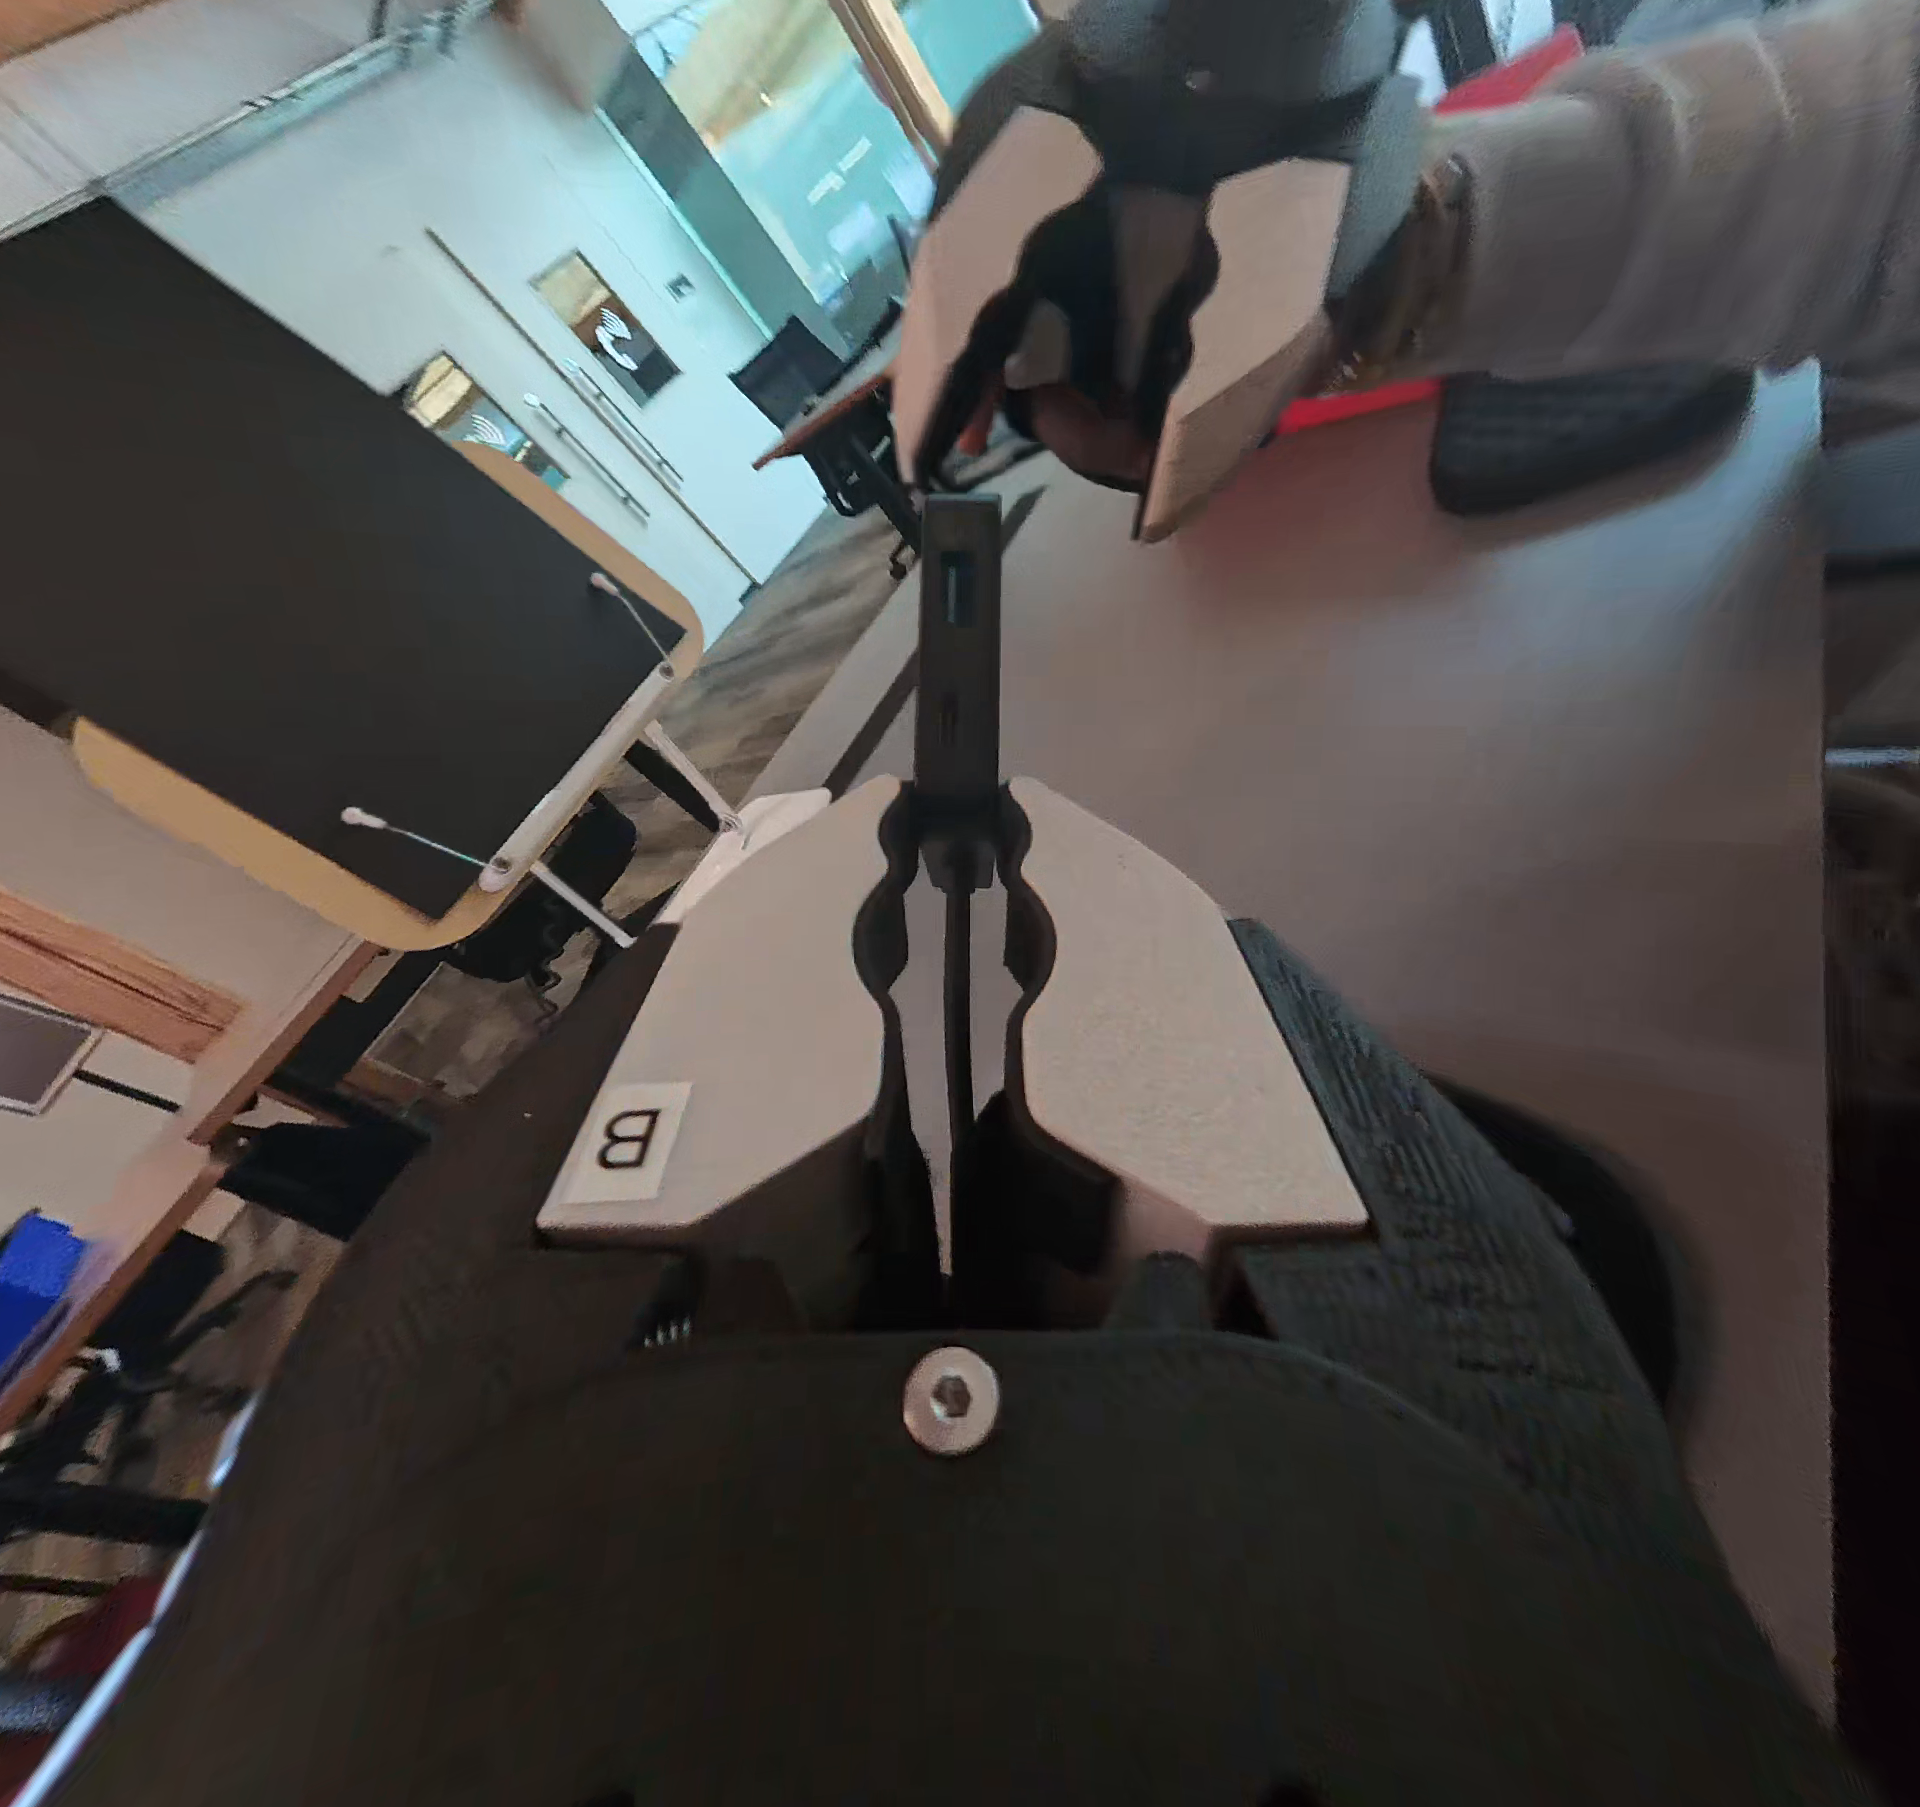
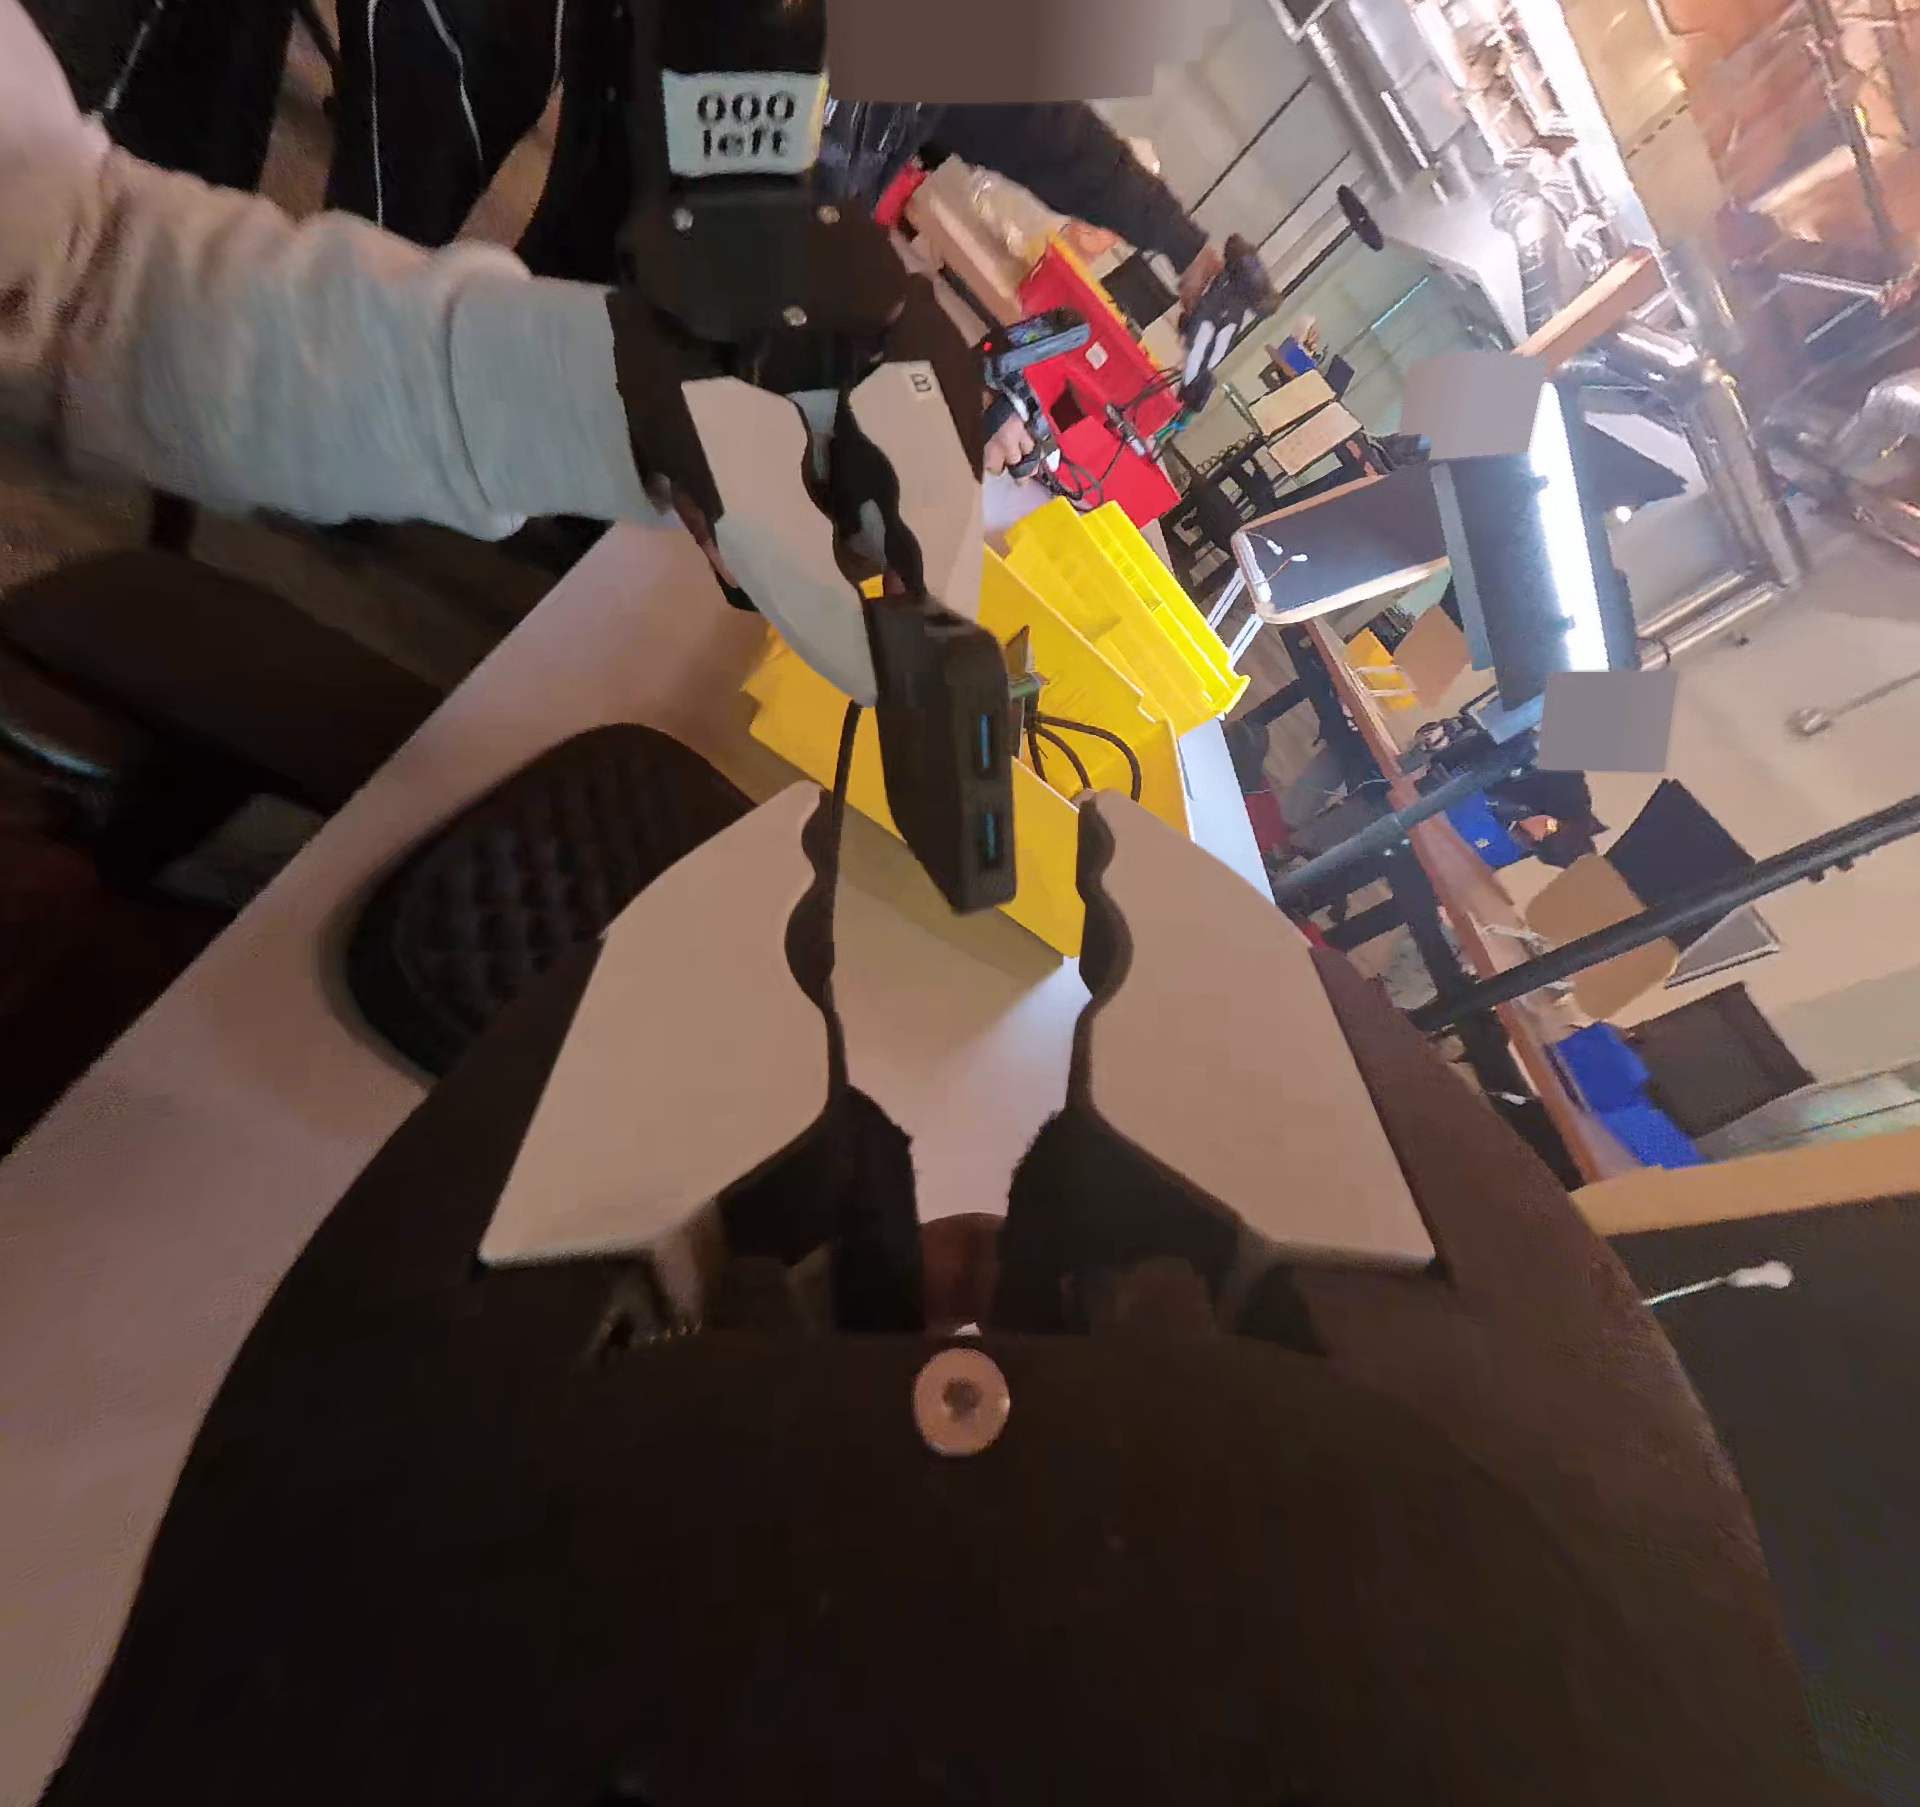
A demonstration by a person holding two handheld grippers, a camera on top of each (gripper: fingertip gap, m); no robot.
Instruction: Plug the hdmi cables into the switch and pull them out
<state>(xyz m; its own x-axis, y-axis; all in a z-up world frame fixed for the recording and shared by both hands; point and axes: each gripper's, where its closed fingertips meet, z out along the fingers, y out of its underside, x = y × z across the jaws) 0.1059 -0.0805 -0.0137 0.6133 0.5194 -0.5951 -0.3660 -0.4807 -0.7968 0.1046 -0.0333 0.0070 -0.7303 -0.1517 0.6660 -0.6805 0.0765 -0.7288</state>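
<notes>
Switch (image 1: 958,651) was clamped in my left gripper (image 1: 956,801) by one end, held up off the table (image 1: 1455,822), its long black body sticking out past the fingertips and seen edge-on in the left wrist view. From the right wrist view the same switch (image 2: 940,755) hung below the left gripper (image 2: 883,614), slanting down toward me, with two blue-lit ports on its side face. A thin black cable (image 2: 844,770) dropped beside it; I could not tell whether it was plugged into the switch or merely ran behind it.

My right gripper (image 2: 951,822) had its jaws apart and held nothing. In the left wrist view it (image 1: 1039,490) hovered just beyond the far end of the switch, not touching. Motion blur there was heavy, so the gap was only a guess.

Yellow bins (image 2: 1101,614) sat on the table behind the switch, with more dark cables (image 2: 1081,749) looped in front of them. A black textured pad (image 2: 520,874) lay near the table edge.

Judged step: presenting the switch, with the right side free to fetch a plug. Next move, as I read it, called for picking a cable end, squaring it to a port, and keeping the left grip firm against the push.
</notes>
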